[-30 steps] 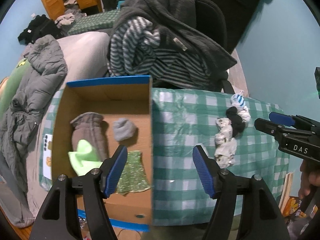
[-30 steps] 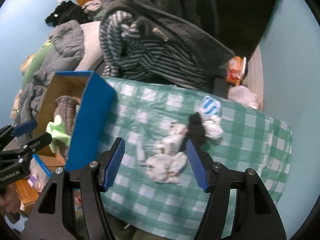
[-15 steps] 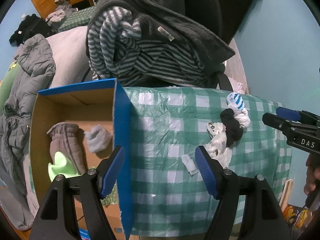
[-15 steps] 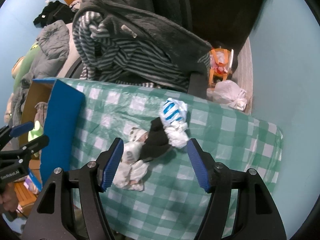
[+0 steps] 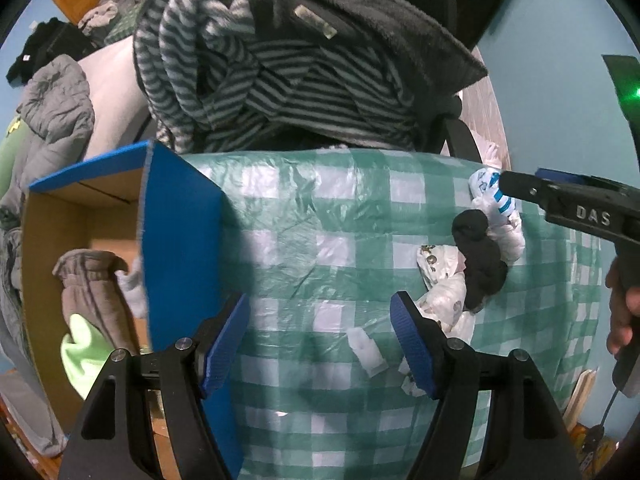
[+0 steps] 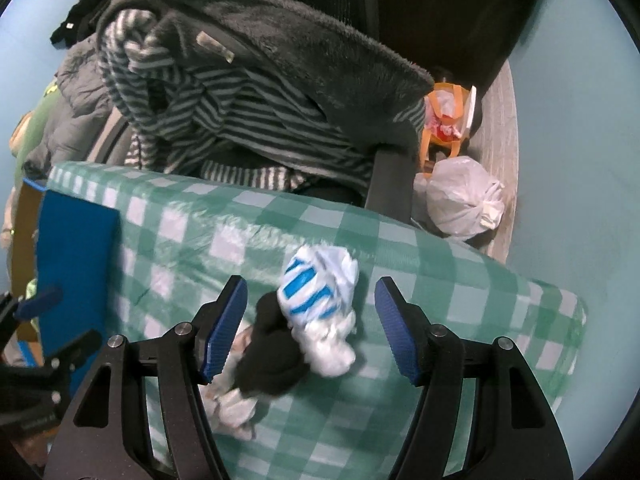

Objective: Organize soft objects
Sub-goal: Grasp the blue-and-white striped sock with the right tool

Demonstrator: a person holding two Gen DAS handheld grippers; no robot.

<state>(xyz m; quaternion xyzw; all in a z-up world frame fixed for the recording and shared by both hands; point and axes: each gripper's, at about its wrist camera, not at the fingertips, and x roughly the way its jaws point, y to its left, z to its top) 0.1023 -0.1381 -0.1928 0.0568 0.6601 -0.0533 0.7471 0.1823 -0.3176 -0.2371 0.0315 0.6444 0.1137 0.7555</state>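
A small pile of socks lies on the green checked tablecloth [image 5: 304,216]: a white sock with blue stripes [image 6: 316,288], a black sock [image 6: 272,356] and white patterned socks [image 5: 444,296]. My right gripper [image 6: 310,328] hangs open just above the striped and black socks, its pads apart from them. My left gripper [image 5: 320,340] stands open over bare cloth, between the pile and a blue-edged cardboard box [image 5: 180,240]. Inside the box lie a brown-grey glove [image 5: 92,288], a lime green item [image 5: 84,352] and a pale grey piece [image 5: 134,288]. A small white scrap [image 5: 368,350] lies between the left fingers.
Behind the table a chair carries a striped garment [image 5: 248,80] and a dark fleece [image 6: 304,48]. A grey jacket [image 5: 56,96] lies at the left. A white plastic bag [image 6: 464,200] and an orange bag [image 6: 444,120] sit on the floor at the right.
Both grippers have sunk toward the table and moved right. The box has slid left in the left view; the sock pile now sits between the right gripper's fingers.
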